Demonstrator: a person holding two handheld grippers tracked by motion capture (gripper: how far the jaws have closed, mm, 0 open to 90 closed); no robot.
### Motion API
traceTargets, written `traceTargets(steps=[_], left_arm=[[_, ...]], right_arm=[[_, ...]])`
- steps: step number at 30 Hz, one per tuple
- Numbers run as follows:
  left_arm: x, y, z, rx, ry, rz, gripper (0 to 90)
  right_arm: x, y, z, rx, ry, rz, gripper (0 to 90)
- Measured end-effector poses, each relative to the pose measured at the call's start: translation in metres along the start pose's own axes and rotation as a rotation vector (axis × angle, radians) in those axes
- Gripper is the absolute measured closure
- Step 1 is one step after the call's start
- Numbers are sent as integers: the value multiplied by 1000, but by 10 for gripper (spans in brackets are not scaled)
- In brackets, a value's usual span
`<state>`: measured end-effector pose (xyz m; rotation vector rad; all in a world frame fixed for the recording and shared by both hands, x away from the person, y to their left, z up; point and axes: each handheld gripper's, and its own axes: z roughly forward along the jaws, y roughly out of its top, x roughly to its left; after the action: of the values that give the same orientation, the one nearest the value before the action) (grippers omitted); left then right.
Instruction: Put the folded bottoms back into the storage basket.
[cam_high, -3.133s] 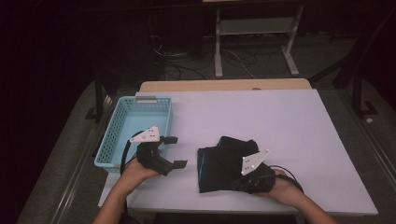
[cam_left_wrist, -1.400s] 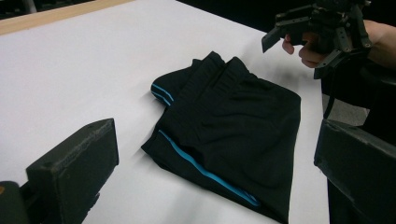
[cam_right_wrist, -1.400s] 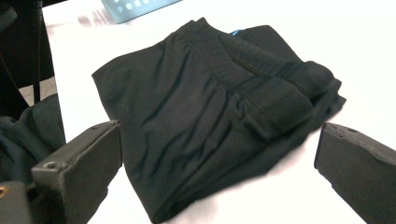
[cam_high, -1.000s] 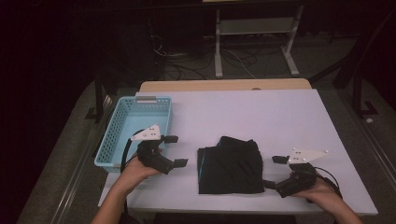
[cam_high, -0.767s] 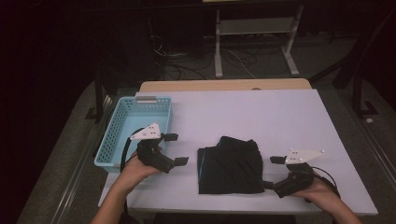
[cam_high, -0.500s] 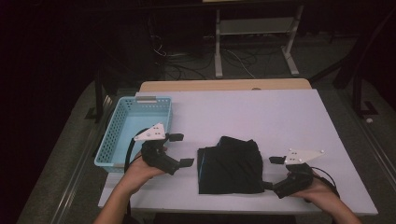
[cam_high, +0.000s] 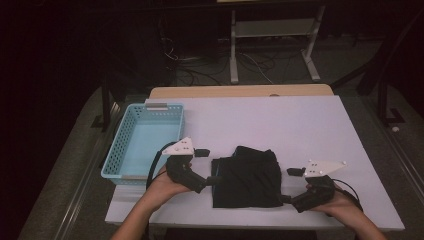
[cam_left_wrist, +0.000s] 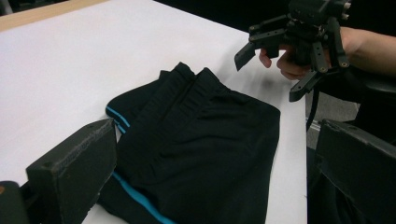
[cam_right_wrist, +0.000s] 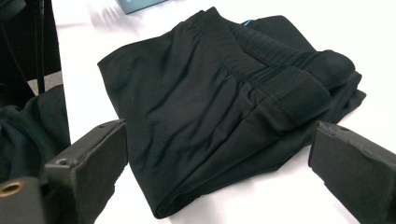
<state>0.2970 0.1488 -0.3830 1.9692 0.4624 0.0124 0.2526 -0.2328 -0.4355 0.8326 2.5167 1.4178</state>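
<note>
One folded black garment (cam_high: 246, 176) — shorts by the look of the waistband and the blue side stripe — lies flat on the white table (cam_high: 280, 120), near the person's edge and between the two grippers.

Left gripper (cam_high: 205, 167): jaws spread wide, nothing in them. It sits right at the garment's left edge, touching or all but touching; in the left gripper view the folded edge with the blue stripe runs just past the lower jaw.

Right gripper (cam_high: 289, 186): also wide open and empty, just beside the garment's right edge with a small gap of bare table showing. In the right gripper view the cloth lies straight ahead between the jaws, waistband end to the upper right.

Key relation: the fold is roughly square, slightly longer front-to-back, and the grippers flank it on opposite sides, each pointing inward. The left one is nearer. My read is that the next move is a pinch on the side edges, left first or both together — each jaw pair needs to straddle an edge of the stack, not ride over the top.

Count: one garment, one blue basket (cam_high: 145, 140) at the left of the table and apparently empty, two grippers.
</note>
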Motion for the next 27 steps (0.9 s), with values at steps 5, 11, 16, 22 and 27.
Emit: traceTargets(steps=[5, 11, 16, 22, 27], left_arm=[[-2, -3, 11, 27, -1, 3, 0], [-4, -5, 23, 53, 12, 6, 0], [-2, -6, 33, 68, 27, 6, 0], [6, -8, 46, 87, 56, -1, 0], [13, -9, 57, 101, 81, -10, 0]], right_arm=[[0, 0, 0, 3, 4, 6, 45], [-1, 0, 0, 2, 4, 7, 49], [-1, 0, -1, -2, 3, 5, 50], [-1, 0, 0, -1, 5, 2, 50], [-1, 1, -1, -3, -1, 3, 48]])
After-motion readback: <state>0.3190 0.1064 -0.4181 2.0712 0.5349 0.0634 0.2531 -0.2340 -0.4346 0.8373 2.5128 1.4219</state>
